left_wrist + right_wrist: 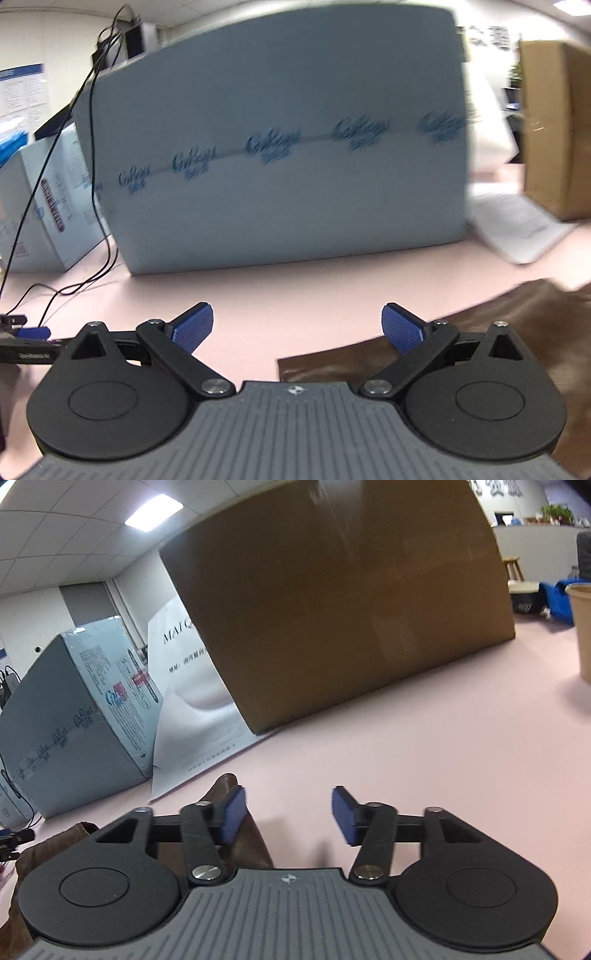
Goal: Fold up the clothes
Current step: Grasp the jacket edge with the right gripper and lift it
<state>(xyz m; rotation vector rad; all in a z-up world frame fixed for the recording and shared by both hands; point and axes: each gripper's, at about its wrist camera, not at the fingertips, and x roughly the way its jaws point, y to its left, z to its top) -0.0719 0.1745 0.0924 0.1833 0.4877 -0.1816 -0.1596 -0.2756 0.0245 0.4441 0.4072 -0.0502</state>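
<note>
left wrist: left gripper released | right gripper released | glossy brown garment crumpled on smooth pink table

"MAIQ" on white sheet

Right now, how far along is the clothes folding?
Nothing looks folded yet. The brown garment lies rumpled on the pink table. Nothing is in hand: the left gripper and the right gripper are both open and empty, beside the cloth. Grasping and folding remain.
</note>
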